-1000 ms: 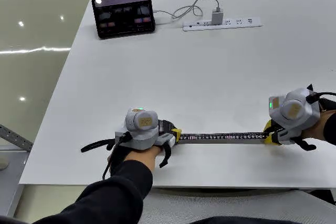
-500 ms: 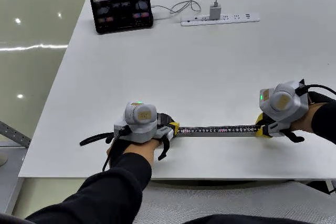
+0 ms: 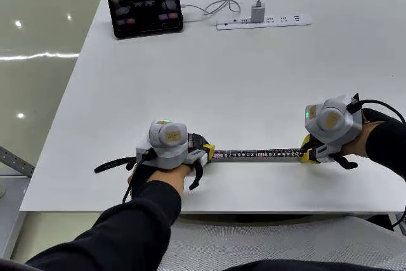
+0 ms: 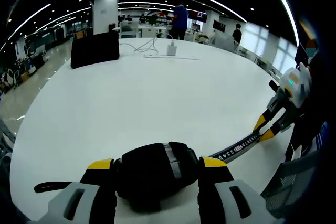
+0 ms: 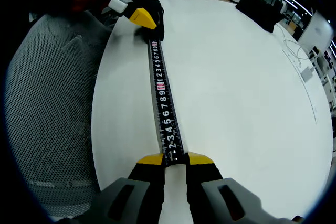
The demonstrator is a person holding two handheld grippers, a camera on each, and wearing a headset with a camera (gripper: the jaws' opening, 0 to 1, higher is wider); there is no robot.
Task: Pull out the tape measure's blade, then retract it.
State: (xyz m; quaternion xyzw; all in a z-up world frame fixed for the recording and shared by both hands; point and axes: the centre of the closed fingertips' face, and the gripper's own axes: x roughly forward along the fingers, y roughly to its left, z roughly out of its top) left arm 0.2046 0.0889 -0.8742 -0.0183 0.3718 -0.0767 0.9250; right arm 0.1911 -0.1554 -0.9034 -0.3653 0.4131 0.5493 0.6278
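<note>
We held the tape measure [image 4: 157,176] at the table's [image 3: 254,80] near edge, the left gripper's [image 3: 204,152] fingers clenched around its black case. The right gripper's [image 5: 175,159] fingers pinched the blade [image 5: 163,93] by its tip, and the blade lay flat and drawn out between them.

right claw [image 5: 174,157] pinching blade [image 5: 162,98] tip, white table [image 5: 241,82] beneath

The sleeves [image 3: 127,233] are black, the left tongs [image 3: 210,152] and right tongs [image 3: 307,155] grey, yellow-tipped.

Head view looks steeply down on the table [image 3: 254,80] from its near edge; both gripper views sit low (facing each other), sharing the blade [image 4: 239,148].
</note>
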